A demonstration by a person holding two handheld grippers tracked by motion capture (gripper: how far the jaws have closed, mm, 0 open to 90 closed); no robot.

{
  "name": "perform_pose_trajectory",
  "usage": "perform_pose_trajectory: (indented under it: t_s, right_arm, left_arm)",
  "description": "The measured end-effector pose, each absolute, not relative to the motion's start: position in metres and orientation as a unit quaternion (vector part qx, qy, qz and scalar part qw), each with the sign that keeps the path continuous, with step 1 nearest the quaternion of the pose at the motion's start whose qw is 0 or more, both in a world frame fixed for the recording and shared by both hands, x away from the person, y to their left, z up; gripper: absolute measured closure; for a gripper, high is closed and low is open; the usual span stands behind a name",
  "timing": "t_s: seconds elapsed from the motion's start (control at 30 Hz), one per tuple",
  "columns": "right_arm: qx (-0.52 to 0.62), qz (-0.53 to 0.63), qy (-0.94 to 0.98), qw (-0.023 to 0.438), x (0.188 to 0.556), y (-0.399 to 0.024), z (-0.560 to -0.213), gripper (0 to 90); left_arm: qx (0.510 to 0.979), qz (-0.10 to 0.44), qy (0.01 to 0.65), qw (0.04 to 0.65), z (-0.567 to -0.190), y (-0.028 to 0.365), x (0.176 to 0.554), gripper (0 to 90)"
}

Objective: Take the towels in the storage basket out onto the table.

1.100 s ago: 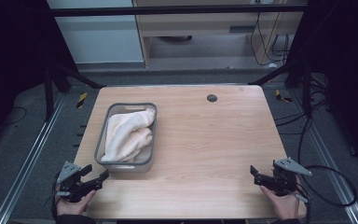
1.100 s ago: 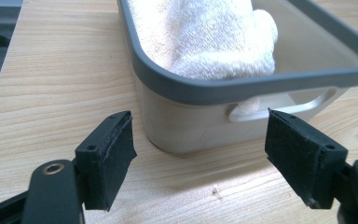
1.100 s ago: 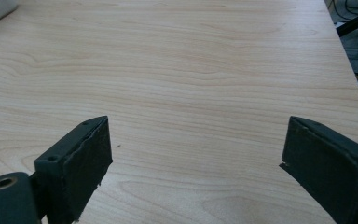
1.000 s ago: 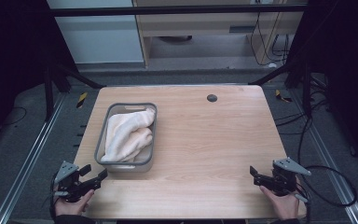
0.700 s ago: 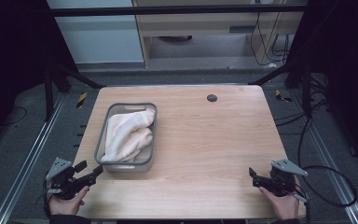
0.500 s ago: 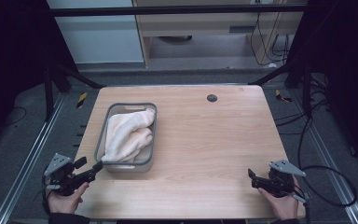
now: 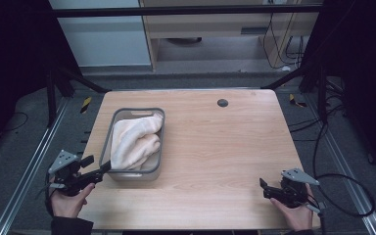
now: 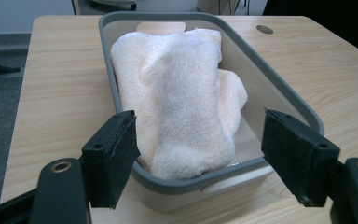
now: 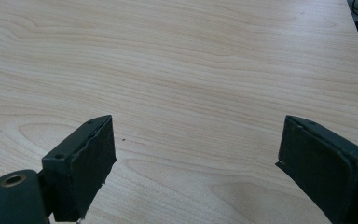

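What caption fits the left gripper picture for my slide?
Open left gripper faces a grey bin holding a cream towel on a wooden table.

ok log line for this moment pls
left gripper: open, at bin near end | towel: in bin | right gripper: open, over bare table

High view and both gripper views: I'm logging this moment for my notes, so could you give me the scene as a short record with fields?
surface: wooden table
container: grey bin, left half of the table
contents: cream towel, bunched inside the bin
left gripper: jaws open, pointed at the bin's near end, which shows between them in the left gripper view
right gripper: jaws open over bare wood at the table's near right corner, holding nothing
other: dark round hole near the table's far edge
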State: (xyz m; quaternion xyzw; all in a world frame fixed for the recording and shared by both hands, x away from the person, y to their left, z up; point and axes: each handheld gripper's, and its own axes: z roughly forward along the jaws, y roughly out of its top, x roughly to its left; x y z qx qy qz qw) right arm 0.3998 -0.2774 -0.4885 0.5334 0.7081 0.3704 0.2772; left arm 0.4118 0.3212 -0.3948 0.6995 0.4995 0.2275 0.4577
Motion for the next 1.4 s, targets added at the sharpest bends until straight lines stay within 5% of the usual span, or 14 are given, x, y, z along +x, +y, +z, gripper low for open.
perform_pose_trajectory:
  t_s: [1.4]
  right_arm:
    - [0.529, 0.367, 0.716, 0.270, 0.400, -0.276, -0.487, 13.2]
  left_arm:
    - [0.778, 0.205, 0.462, 0.373, -0.365, 0.272, 0.492, 25.1]
